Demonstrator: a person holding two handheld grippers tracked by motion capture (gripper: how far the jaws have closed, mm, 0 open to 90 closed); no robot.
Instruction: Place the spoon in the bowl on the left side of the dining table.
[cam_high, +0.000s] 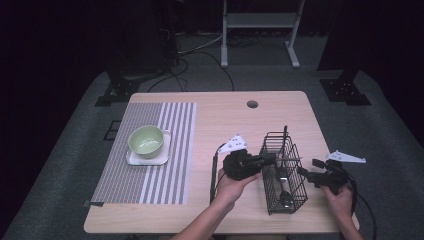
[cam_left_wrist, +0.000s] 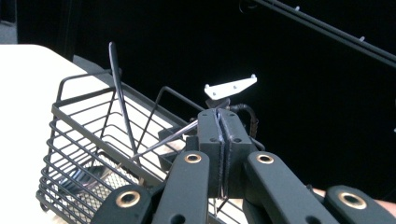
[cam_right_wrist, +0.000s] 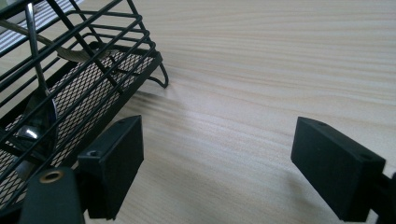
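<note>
My left gripper (cam_left_wrist: 219, 140) is clenched on a thin utensil handle (cam_left_wrist: 163, 140) at frame centre, the right gripper (cam_right_wrist: 217, 163) released; lifting carelessly could snag the wire basket (cam_left_wrist: 74, 140).

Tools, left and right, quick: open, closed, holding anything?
Left tool: closed on a thin metal utensil handle over the wire basket.
Right tool: open, holding nothing.

I count one wire basket (cam_high: 284, 172), one green bowl (cam_high: 146, 140), one white plate (cam_high: 133, 159). One striped placemat (cam_high: 170, 170). Two grippers in my hands.
</note>
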